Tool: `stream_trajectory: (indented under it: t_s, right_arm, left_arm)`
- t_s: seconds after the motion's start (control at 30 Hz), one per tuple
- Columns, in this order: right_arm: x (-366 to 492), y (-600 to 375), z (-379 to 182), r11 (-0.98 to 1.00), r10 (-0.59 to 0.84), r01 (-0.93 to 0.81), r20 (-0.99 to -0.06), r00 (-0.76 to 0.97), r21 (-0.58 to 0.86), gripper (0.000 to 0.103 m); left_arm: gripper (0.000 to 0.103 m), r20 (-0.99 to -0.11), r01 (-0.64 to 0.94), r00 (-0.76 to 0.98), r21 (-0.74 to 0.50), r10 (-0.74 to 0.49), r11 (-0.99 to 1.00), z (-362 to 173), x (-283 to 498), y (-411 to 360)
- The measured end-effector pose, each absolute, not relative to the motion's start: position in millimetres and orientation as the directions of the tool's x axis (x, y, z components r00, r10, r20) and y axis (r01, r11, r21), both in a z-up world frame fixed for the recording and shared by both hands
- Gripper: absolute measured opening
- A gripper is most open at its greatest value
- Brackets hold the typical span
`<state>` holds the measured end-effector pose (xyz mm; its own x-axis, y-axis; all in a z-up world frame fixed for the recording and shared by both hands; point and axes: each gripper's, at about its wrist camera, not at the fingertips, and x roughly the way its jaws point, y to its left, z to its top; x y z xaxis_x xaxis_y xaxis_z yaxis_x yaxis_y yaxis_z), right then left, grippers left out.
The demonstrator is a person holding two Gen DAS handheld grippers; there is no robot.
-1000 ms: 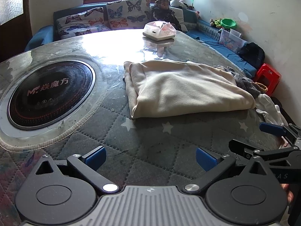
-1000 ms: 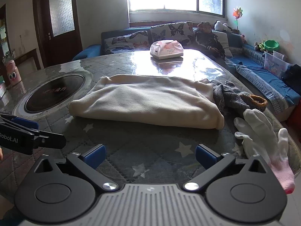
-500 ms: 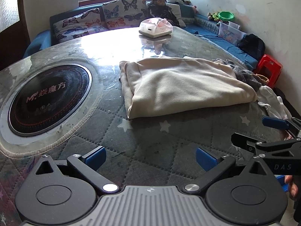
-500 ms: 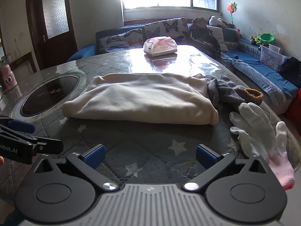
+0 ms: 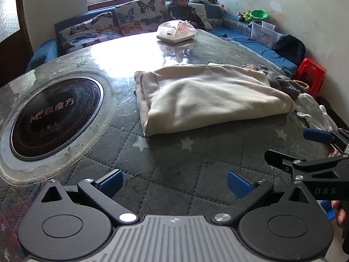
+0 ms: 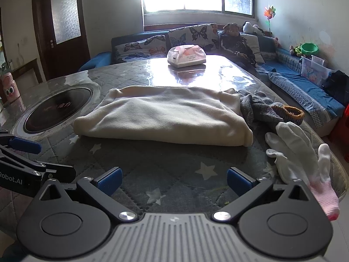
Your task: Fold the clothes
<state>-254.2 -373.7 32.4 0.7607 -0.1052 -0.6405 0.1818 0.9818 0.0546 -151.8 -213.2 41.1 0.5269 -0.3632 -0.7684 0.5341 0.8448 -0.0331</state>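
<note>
The cream garment (image 6: pixel 161 120) lies folded into a thick rectangle in the middle of the quilted table (image 6: pixel 174 174), its rounded fold edge facing the grippers and its looser layered edges showing at the left end. Both claws are released and hold nothing: the left gripper (image 5: pixel 173 182) and the right gripper (image 6: pixel 173 179) each hover with fingers spread wide, short of the near edge and apart from the cloth. The main risk, I think, is a shallow pinch — if a claw bites only the top layer, lifting would peel the bundle open instead of carrying it over. Dragging rather than lifting could also bunch the cloth against the padded cover. On the right, a grey garment (image 6: pixel 257 109) touches the cream one's far corner, with a beaded ring (image 6: pixel 292 112) on it and white gloves (image 6: pixel 298 150) just beside — a careless sweep by the right gripper could snag these. The round cooktop (image 5: pixel 54 115) and the tissue pack (image 6: pixel 186 55) sit well apart.
</note>
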Motion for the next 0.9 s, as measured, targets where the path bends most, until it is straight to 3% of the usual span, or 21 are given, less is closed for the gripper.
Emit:
stream_trajectory:
  t_s: [0.9]
  right_arm:
    - [-256.7,-361.6,31.7,0.985,-0.099,0.165,-0.648,0.755,0.041,0.103]
  left_arm:
    - [0.103,-0.753,0.530,0.551,-0.016,-0.359,0.848,42.3,-158.9,-207.7]
